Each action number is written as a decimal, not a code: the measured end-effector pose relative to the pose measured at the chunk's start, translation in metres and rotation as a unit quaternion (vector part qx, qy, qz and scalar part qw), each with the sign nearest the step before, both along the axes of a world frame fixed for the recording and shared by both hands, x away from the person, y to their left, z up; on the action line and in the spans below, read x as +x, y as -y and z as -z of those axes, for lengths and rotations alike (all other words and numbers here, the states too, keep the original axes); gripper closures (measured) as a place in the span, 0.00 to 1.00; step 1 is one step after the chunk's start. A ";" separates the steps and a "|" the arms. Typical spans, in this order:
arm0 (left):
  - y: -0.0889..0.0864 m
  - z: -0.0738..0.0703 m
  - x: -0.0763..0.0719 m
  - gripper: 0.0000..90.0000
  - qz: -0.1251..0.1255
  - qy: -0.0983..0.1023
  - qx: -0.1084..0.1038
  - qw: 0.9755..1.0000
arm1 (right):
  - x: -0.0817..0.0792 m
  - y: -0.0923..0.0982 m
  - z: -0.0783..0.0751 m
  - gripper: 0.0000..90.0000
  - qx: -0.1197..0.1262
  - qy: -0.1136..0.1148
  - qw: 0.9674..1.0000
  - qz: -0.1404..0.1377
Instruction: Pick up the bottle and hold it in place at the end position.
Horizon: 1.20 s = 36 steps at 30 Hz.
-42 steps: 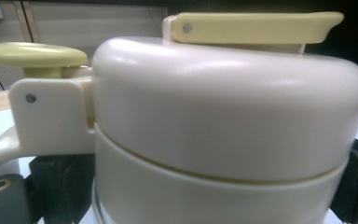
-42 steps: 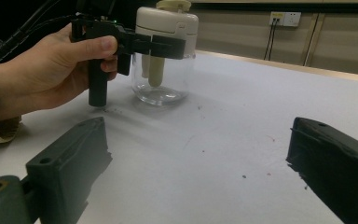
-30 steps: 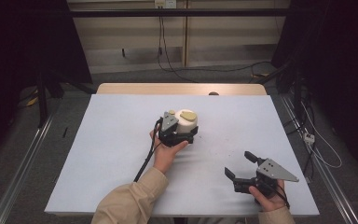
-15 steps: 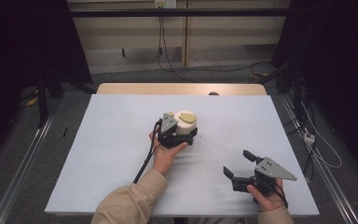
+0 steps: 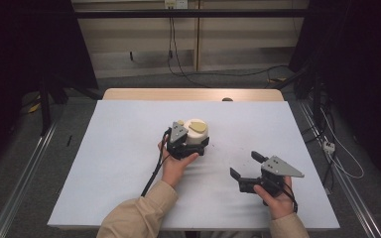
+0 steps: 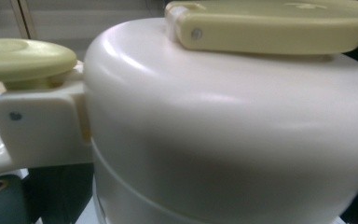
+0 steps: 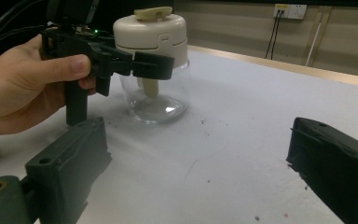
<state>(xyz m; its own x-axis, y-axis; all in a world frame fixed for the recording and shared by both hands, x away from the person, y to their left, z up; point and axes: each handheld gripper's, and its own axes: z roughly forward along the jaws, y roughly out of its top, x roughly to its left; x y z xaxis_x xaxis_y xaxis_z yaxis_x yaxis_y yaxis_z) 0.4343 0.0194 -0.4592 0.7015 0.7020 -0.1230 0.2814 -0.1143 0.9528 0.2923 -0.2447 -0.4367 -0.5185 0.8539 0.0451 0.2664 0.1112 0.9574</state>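
I see the bench (image 5: 129, 163) evenly lit from overhead, its surroundings dark. The left gripper view is soft and blurred at close range, with glare streaks on the cream lid (image 6: 223, 121).

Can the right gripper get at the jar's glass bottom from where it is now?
Probably yes: the right gripper is open, bare table lies between, and the left gripper holds the jar higher up.

Left gripper (image 5: 194, 144) reaches forward, fingers seemingly closed around something; right gripper (image 5: 250, 165) rests low, fingers spread wide.
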 end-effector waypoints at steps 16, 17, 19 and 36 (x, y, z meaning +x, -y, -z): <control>0.000 -0.003 -0.003 0.05 -0.008 -0.007 0.013 1.000 | 0.025 -0.019 -0.009 0.05 0.008 -0.010 1.000 -0.001; 0.000 -0.003 -0.003 0.05 -0.009 -0.006 0.015 1.000 | 0.026 -0.020 -0.010 0.06 0.012 -0.010 1.000 0.001; 0.000 -0.003 -0.003 0.05 -0.008 -0.004 0.016 1.000 | 0.029 -0.022 -0.011 0.06 0.010 -0.010 1.000 0.001; -0.002 -0.003 -0.009 0.05 -0.007 0.011 0.038 0.999 | 0.056 -0.042 -0.020 0.09 0.003 -0.021 1.000 -0.003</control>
<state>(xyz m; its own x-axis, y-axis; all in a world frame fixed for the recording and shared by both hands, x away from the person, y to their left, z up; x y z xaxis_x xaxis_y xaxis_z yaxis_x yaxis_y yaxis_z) 0.4255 0.0212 -0.4566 0.6938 0.7181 -0.0541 0.2622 -0.1820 0.9477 0.3486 -0.2028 -0.4167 -0.5212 0.8505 0.0715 0.3059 0.1079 0.9459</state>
